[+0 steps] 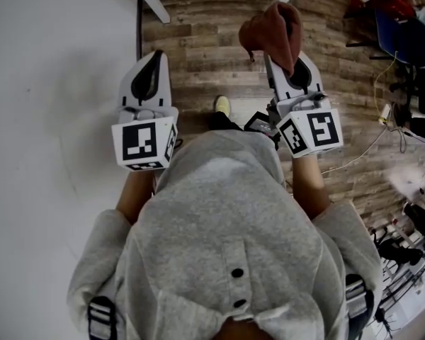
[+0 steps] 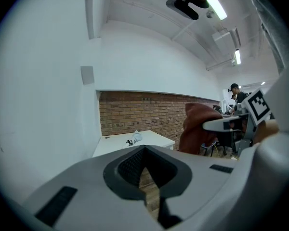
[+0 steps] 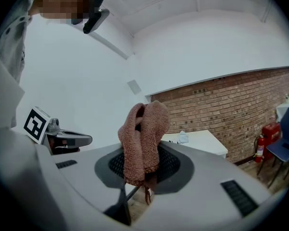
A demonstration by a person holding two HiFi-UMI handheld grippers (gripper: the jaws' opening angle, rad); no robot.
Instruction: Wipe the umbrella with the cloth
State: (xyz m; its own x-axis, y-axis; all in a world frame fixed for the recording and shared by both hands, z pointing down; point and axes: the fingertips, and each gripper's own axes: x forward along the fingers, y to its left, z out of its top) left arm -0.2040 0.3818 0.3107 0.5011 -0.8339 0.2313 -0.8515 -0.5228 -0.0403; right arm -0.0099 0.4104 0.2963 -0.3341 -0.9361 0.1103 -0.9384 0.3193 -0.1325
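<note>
A reddish-brown knitted cloth (image 1: pixel 273 28) is bunched up between the jaws of my right gripper (image 1: pixel 283 52), which is shut on it. In the right gripper view the cloth (image 3: pixel 143 141) stands up out of the jaws of the right gripper (image 3: pixel 137 179) with a loose thread hanging below. My left gripper (image 1: pixel 156 57) is held level beside it, shut with nothing in it; in its own view the left gripper (image 2: pixel 147 170) has its jaws together, and the cloth (image 2: pixel 196 129) shows at the right. No umbrella is in any view.
Below me is a wooden plank floor (image 1: pixel 198 27), with a white surface (image 1: pixel 57 83) on the left. Ahead, a white table (image 2: pixel 118 146) with small items stands by a brick wall (image 3: pixel 221 105). Cables (image 1: pixel 382 119), a blue chair (image 3: pixel 285 150) and a red extinguisher (image 3: pixel 263 147) are on the right.
</note>
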